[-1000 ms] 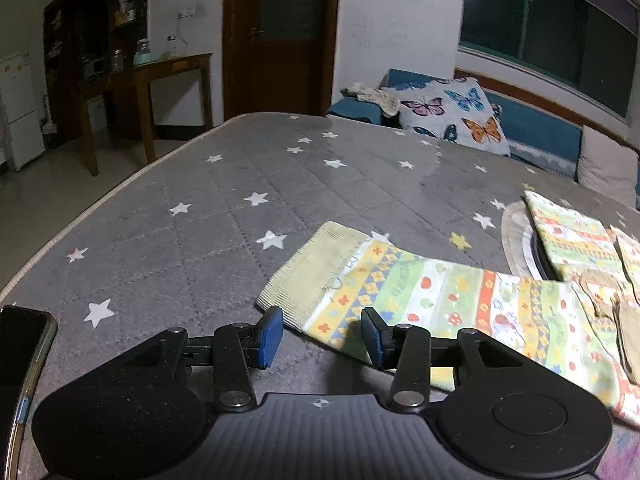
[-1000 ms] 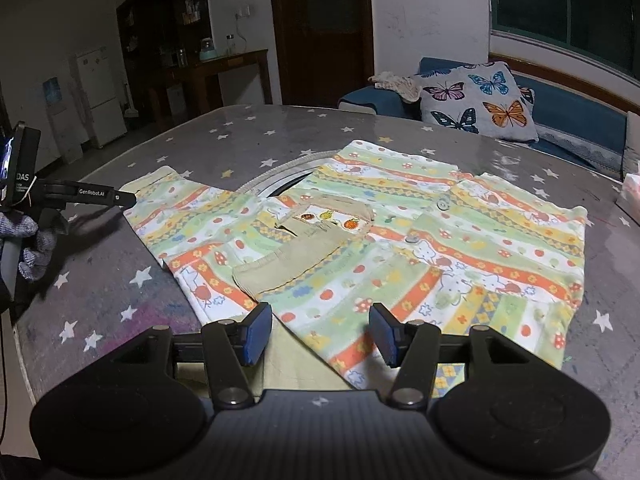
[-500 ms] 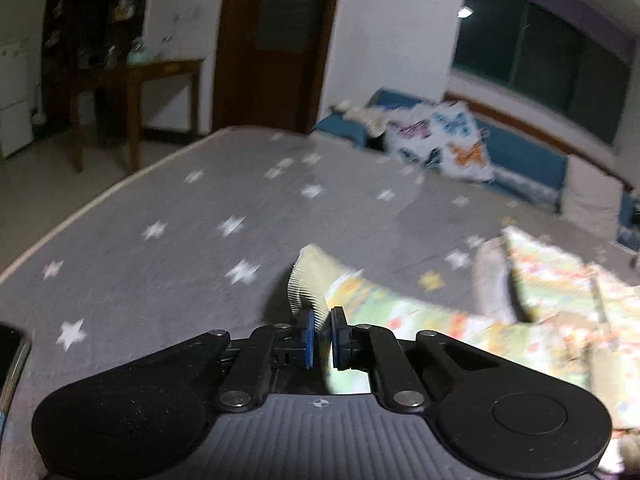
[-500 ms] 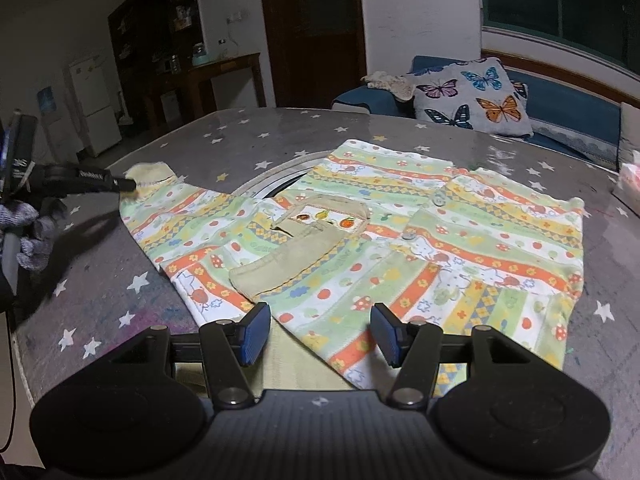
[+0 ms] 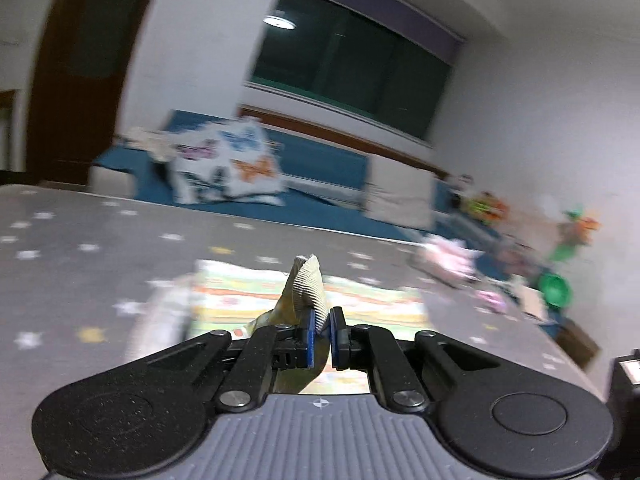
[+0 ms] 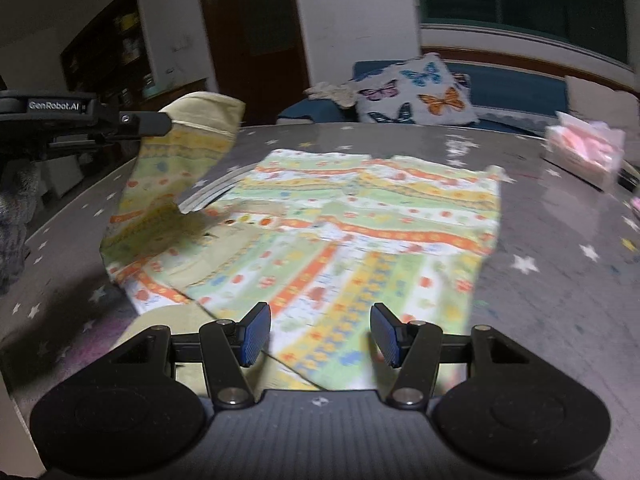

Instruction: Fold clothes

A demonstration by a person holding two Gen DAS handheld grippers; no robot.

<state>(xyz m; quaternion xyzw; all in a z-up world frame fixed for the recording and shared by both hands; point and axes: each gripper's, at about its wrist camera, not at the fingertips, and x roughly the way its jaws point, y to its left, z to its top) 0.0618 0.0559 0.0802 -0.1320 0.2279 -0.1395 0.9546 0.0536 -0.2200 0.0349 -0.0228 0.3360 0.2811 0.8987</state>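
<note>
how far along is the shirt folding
Early. Done: the patterned shirt lies spread on the starred cover. In hand: the left gripper has just closed on the sleeve cuff, lifted. Left: lay the sleeve in and fold the body; the right gripper is open, empty.

Left gripper point(image 5: 320, 334) clamped tight on the sleeve cuff point(image 5: 306, 284), jaws just closed on it, raised off the bed, pointing slightly down. In right view it reaches in from the left edge, gloved hand point(image 6: 14, 216) behind it. Right gripper point(image 6: 320, 334) jaws apart, nothing between pads, tilted down over the shirt point(image 6: 340, 232)
</note>
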